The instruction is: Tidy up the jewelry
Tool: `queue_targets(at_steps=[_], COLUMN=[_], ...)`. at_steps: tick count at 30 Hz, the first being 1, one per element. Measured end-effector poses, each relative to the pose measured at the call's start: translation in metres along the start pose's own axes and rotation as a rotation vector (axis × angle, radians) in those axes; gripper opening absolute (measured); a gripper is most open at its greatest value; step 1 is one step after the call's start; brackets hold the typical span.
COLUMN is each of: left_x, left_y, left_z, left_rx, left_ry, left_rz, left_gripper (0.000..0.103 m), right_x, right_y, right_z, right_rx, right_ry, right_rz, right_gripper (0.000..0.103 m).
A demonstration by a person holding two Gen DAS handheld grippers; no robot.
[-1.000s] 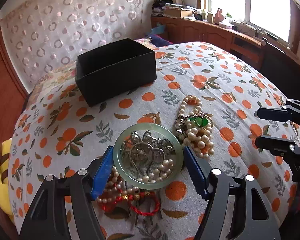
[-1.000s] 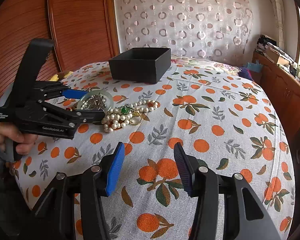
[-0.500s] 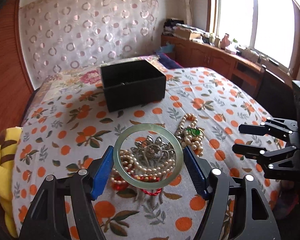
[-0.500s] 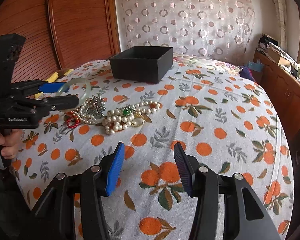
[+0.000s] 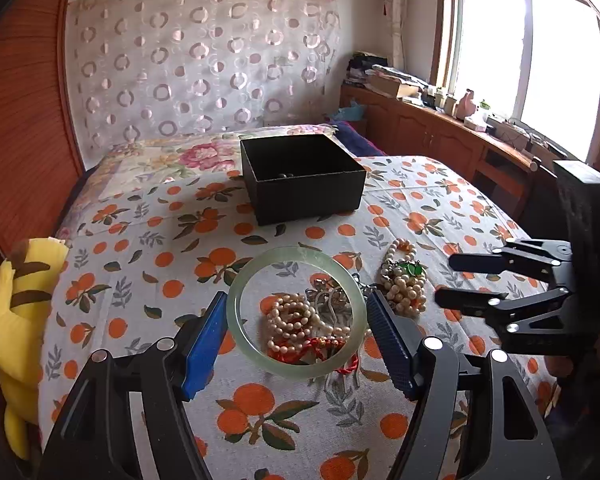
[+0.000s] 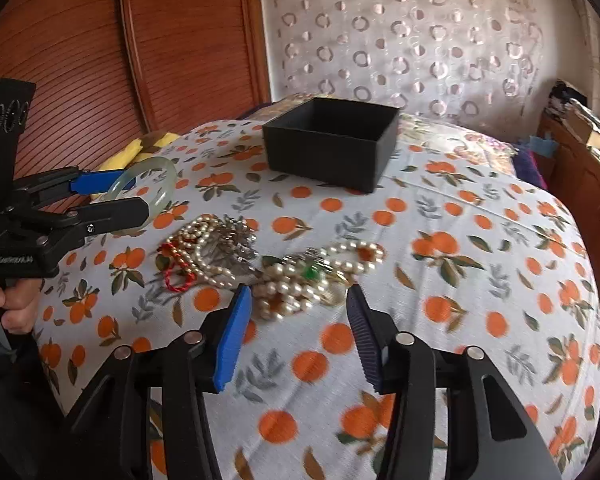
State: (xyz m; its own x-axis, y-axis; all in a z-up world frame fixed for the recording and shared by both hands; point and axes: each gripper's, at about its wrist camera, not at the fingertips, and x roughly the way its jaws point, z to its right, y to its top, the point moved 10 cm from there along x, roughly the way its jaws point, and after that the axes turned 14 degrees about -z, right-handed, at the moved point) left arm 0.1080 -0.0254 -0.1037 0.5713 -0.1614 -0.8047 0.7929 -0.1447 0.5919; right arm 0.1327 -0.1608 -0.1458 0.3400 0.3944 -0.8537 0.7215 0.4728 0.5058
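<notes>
My left gripper (image 5: 296,312) is shut on a pale green jade bangle (image 5: 236,320) and holds it in the air above the bed; it also shows in the right wrist view (image 6: 168,188). Under it lie a pearl strand with a silver brooch and red cord (image 5: 300,320). A second pearl pile with a green stone (image 6: 312,276) lies just ahead of my right gripper (image 6: 298,304), which is open and empty. An open black box (image 5: 300,176) stands further back on the bed, also seen in the right wrist view (image 6: 332,144).
The bed has an orange-print sheet (image 5: 140,248). A yellow plush toy (image 5: 16,304) lies at its left edge. A wooden cabinet (image 5: 440,136) with clutter runs under the window on the right. A wooden wall (image 6: 180,40) stands behind the bed.
My left gripper has lifted the bangle off the jewelry pile and raised it. My right gripper has moved forward to the pearl pile with the green stone.
</notes>
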Motion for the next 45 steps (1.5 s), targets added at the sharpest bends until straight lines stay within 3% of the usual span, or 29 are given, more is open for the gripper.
queue_targets(at_steps=[12,17,18,19,20,29,45], left_x=[0.0,0.0,0.0,0.0,0.0,0.0,-0.013], left_y=[-0.002,-0.001,-0.001,-0.001,-0.002,-0.002,0.019], left_z=[-0.001,-0.001,-0.001,-0.001,-0.001,0.001,0.004], left_rx=[-0.001,-0.001,-0.002,-0.002,-0.002,-0.003,-0.015], left_ry=[-0.007,-0.006,-0.007,-0.007,-0.008,-0.007,0.0], left_rz=[0.001,0.001,0.002,0.002,0.003,0.001,0.06], left_gripper=[0.067,0.067,0.067,0.067,0.067,0.067,0.067], right_x=[0.036,0.025,0.021,0.018,0.016,-0.004,-0.088], right_y=[0.009,0.005,0.006,0.008,0.008,0.01,0.075], right_z=[-0.001,0.001,0.002,0.005,0.007,0.015,0.029], right_rx=[-0.028,-0.016,-0.009,-0.002,0.001,-0.005,-0.048], right_ry=[-0.035,-0.021,-0.02,-0.025,-0.019,-0.017,-0.106], right_rz=[-0.091,-0.058,-0.043,-0.035,-0.031,0.009,0.193], right_gripper=[0.051,0.034,0.027,0.012,0.009,0.009,0.008])
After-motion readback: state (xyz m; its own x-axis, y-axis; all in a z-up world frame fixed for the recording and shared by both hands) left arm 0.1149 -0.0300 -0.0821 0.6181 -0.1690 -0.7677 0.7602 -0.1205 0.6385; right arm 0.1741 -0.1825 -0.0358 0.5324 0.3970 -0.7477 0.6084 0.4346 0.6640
